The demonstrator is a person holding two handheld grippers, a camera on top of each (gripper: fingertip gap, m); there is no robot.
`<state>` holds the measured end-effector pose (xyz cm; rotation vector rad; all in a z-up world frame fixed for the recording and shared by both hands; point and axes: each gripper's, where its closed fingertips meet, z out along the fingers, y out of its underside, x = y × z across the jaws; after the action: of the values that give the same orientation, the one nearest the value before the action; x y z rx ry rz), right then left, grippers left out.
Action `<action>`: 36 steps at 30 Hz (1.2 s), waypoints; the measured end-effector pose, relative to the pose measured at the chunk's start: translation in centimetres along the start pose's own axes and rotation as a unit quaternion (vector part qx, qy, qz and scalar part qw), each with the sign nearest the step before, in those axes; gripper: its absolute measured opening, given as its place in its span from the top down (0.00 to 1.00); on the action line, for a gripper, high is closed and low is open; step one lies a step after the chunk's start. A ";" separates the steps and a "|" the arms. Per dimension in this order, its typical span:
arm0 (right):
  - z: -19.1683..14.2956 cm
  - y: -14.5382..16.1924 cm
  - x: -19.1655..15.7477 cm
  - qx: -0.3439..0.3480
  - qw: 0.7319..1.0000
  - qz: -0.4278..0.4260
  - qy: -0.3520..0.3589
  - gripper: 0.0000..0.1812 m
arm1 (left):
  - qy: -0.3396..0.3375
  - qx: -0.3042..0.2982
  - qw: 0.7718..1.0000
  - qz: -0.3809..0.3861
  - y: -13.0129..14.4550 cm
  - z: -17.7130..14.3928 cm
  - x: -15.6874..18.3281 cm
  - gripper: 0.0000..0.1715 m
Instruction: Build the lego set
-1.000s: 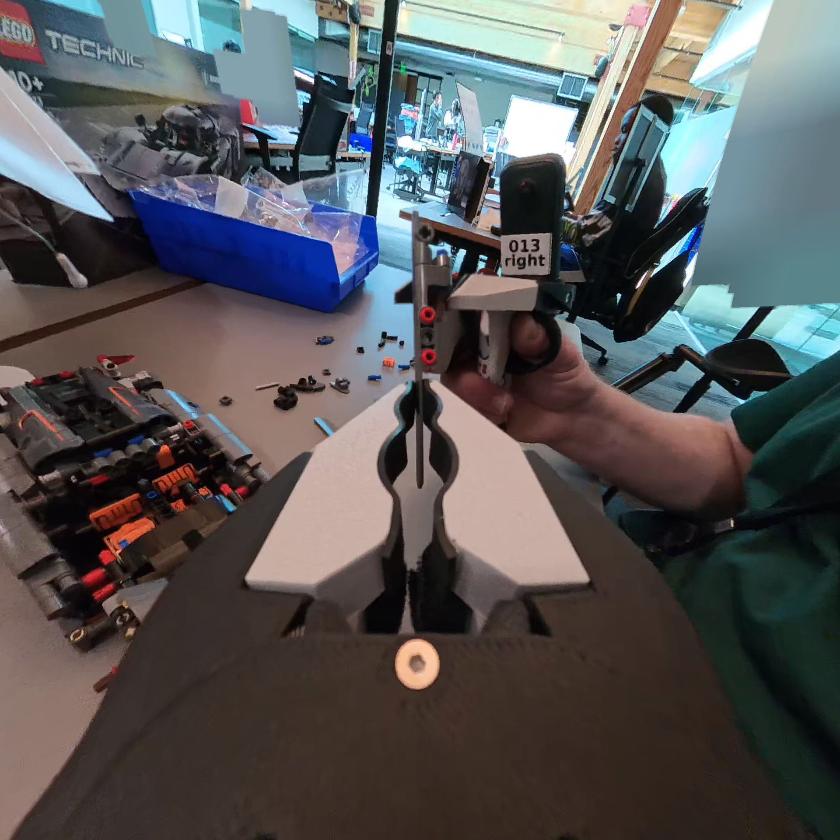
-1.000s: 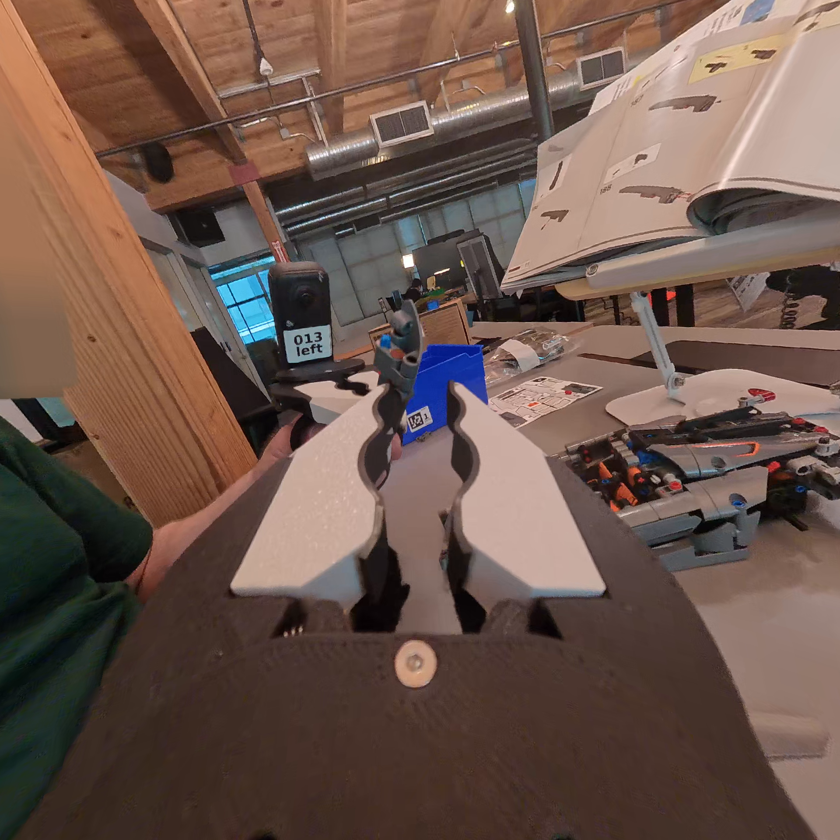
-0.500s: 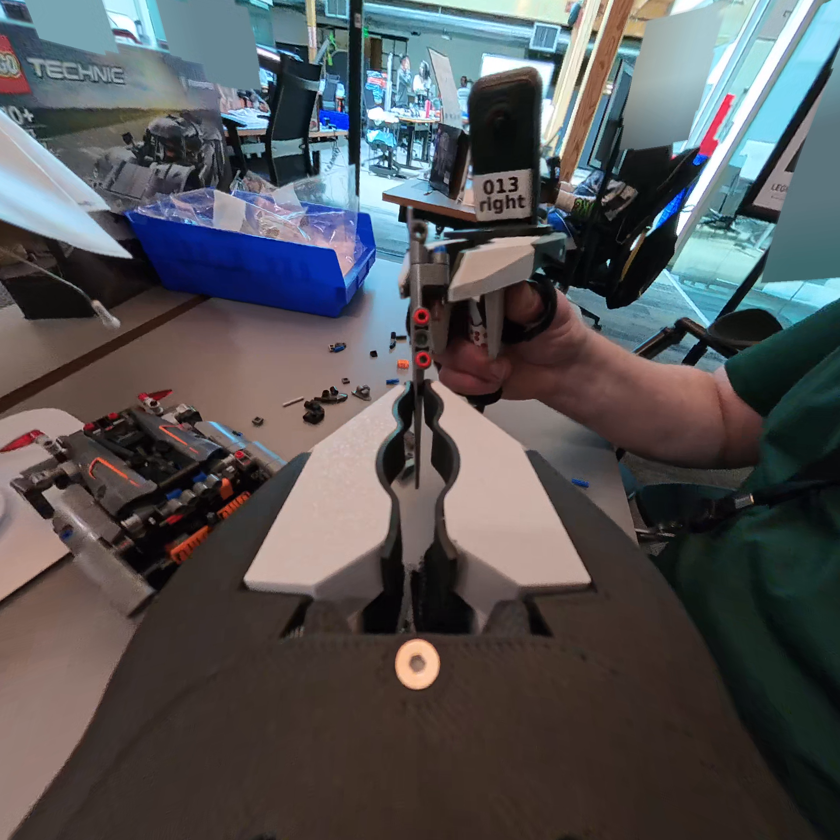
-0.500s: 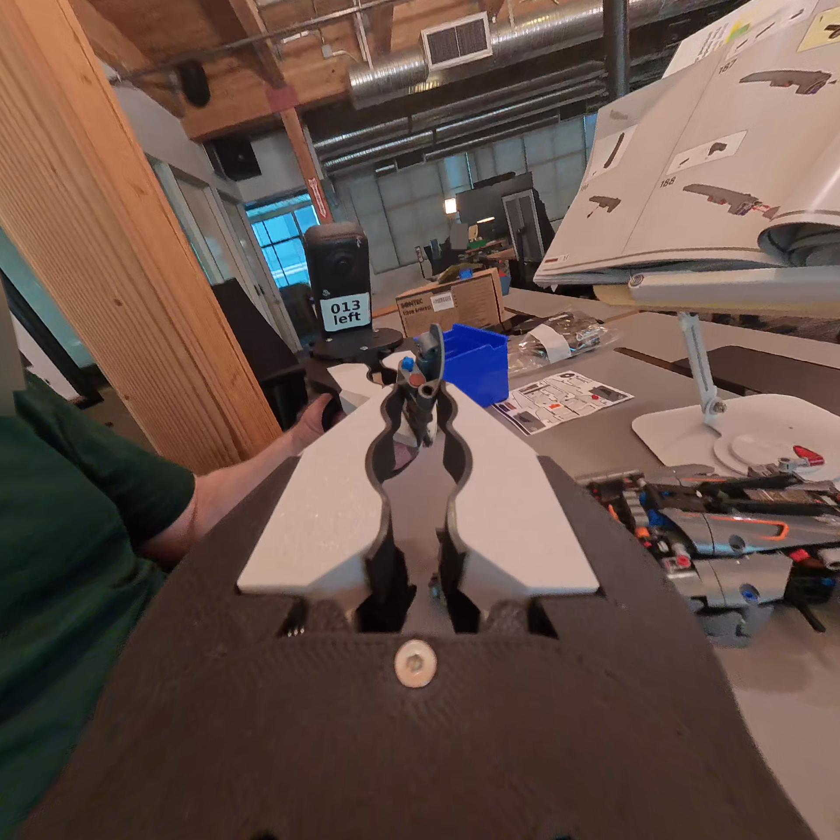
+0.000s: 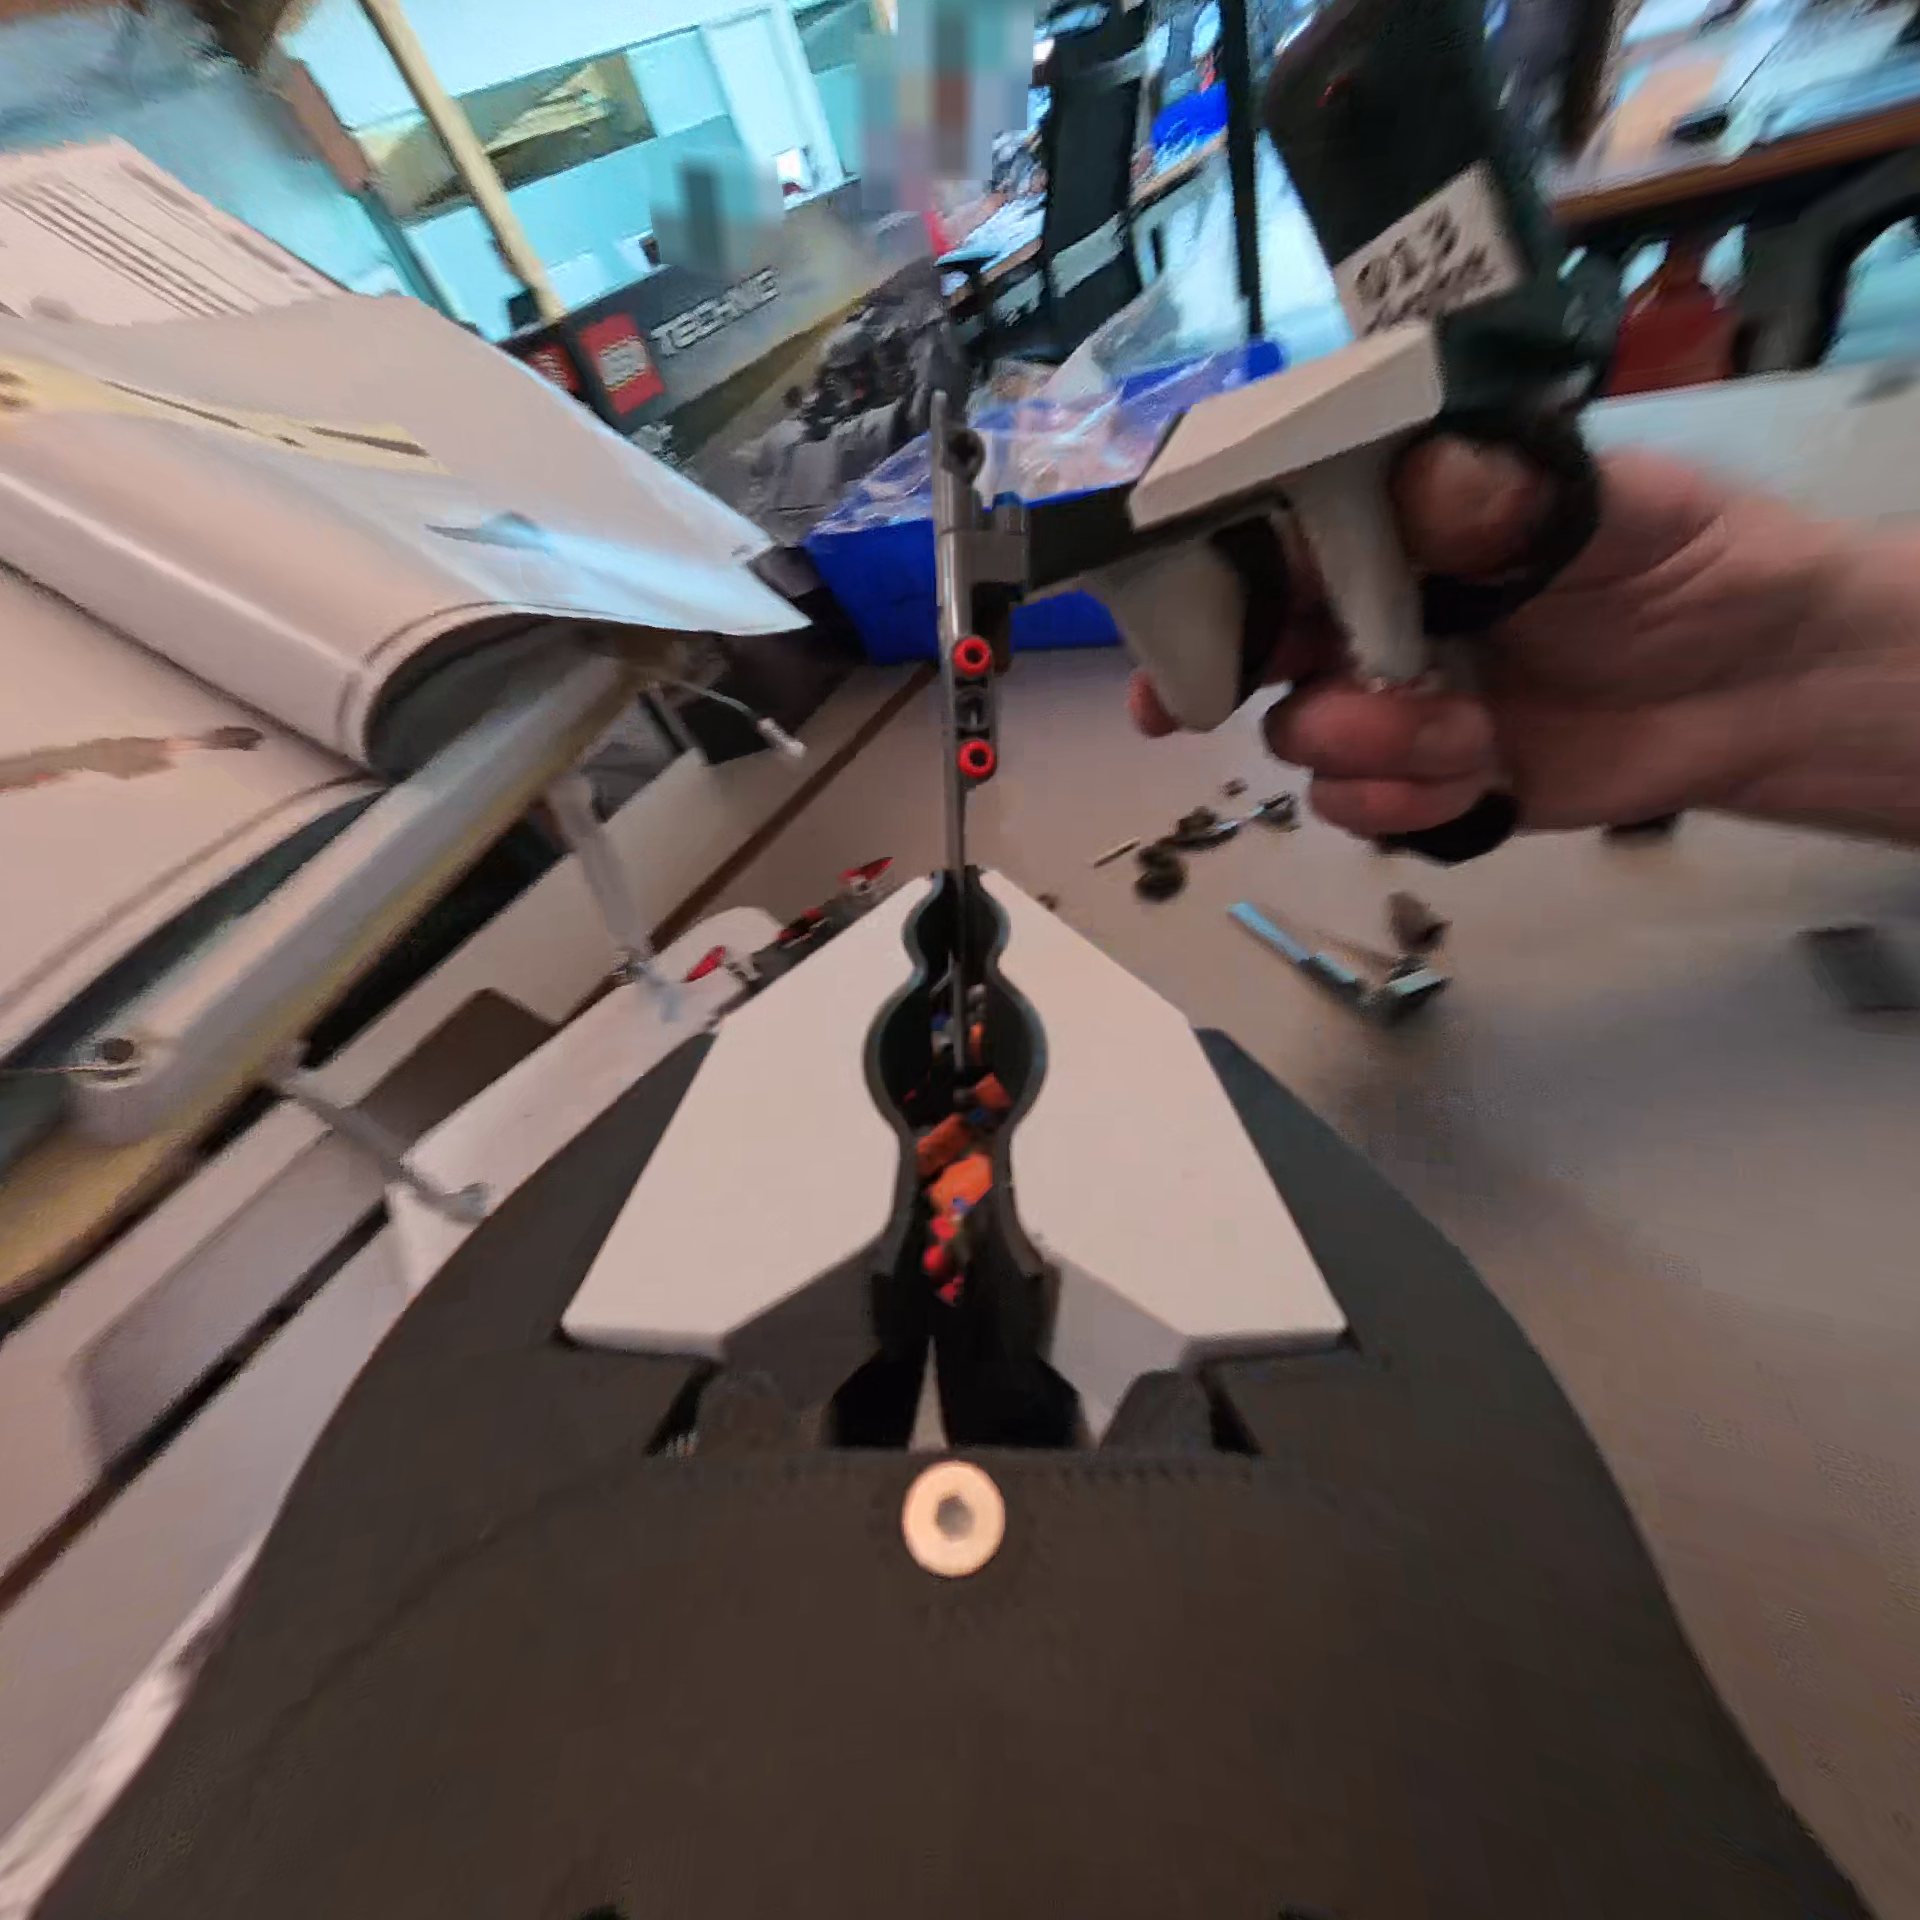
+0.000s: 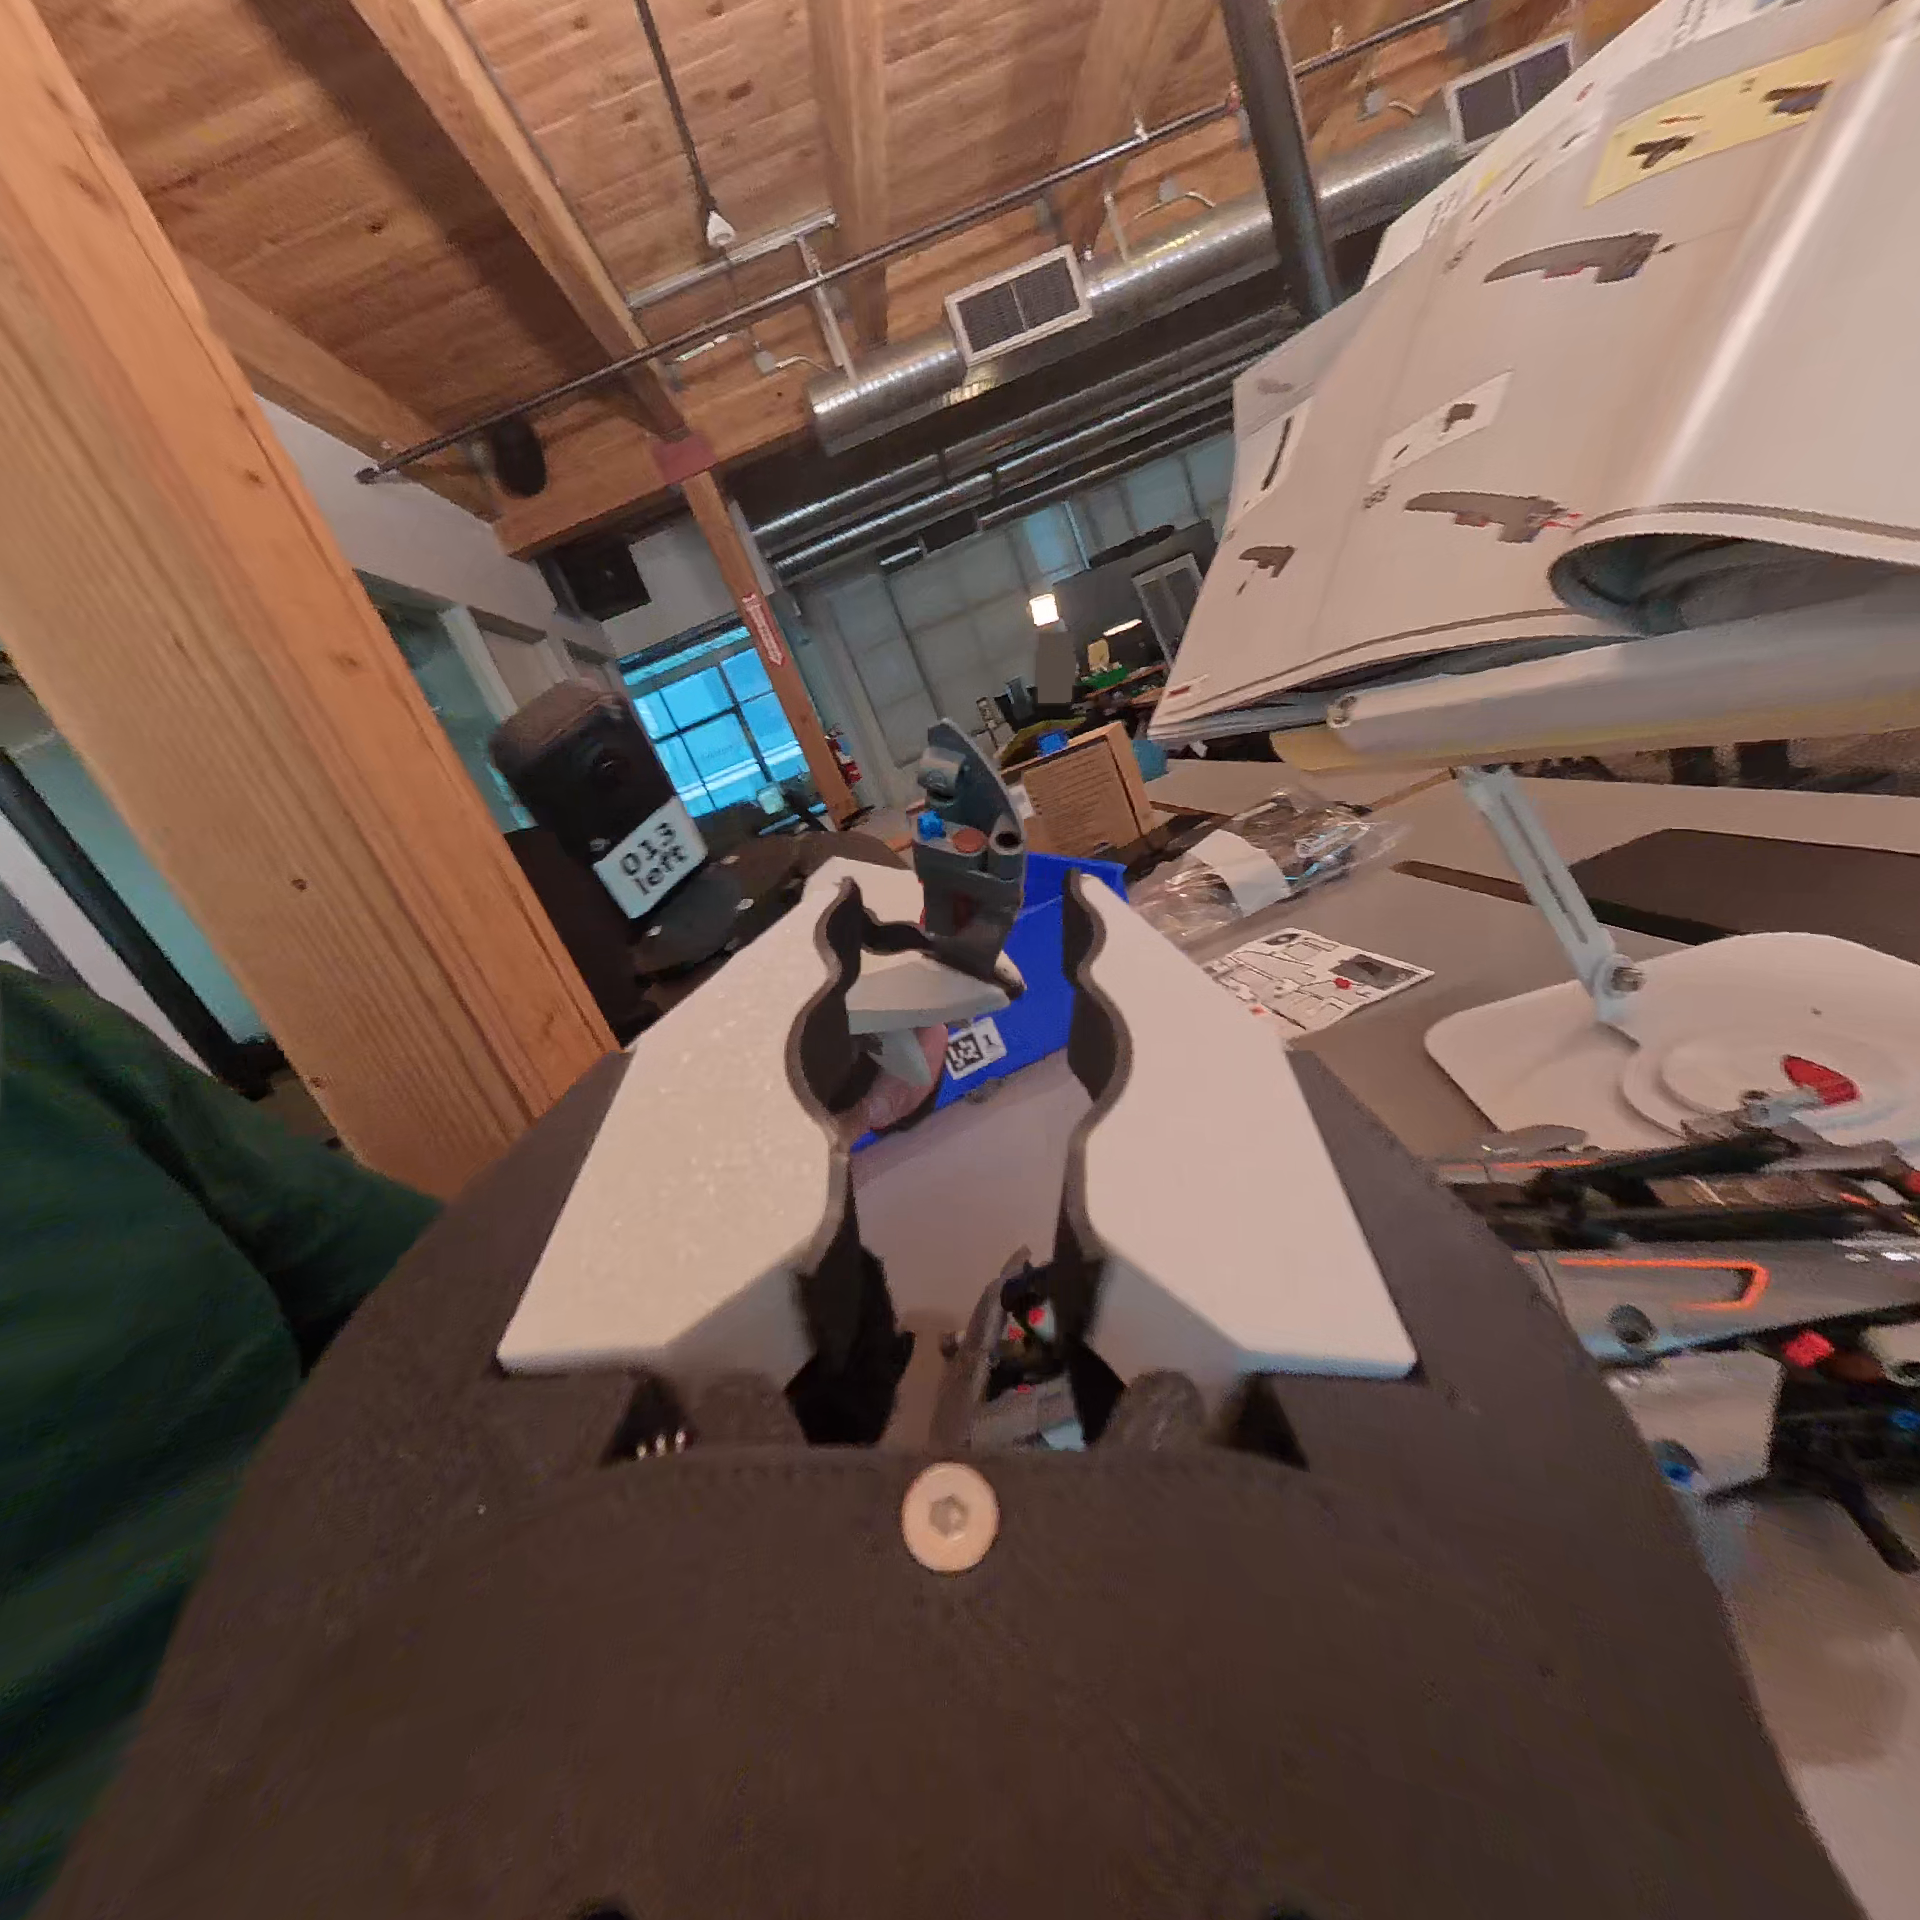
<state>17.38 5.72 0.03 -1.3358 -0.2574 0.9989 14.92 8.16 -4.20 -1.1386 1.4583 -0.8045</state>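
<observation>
Between left gripper (image 5: 961, 914) fingers, seemingly, grey panel piece (image 5: 958, 623)

- A thin grey panel piece (image 5: 961, 623) with two red pins stands upright, edge-on, its lower end clamped in the left gripper (image 5: 958, 914).
- The grey, black and orange lego model (image 6: 1704, 1247) lies on the counter.
- Small loose parts (image 5: 1195, 831) are scattered on the counter.

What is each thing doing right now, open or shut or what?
left gripper, shut on the grey lego piece
grey lego piece, held in the air
right gripper, fingers open
instruction book, open on its stand
lego model, part-built, lying flat
blue bin, holding clear bags
</observation>
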 end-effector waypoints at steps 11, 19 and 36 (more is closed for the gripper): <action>0.0 1.7 0.9 -0.051 0.997 -0.037 0.040 0.88 | -0.122 -0.049 0.968 0.215 -0.2 0.7 0.0 1.00; -0.4 1.5 1.5 -0.036 0.999 -0.005 0.035 0.78 | -0.039 -0.032 0.995 0.083 0.3 0.9 0.5 1.00; -0.2 2.2 0.9 -0.046 0.999 -0.013 0.015 0.87 | -0.019 -0.050 0.991 0.121 1.2 1.4 1.9 0.99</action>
<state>17.01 6.02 -2.25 -1.4276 -0.3001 0.9531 16.03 6.91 -6.18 -1.0215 1.5832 -0.5434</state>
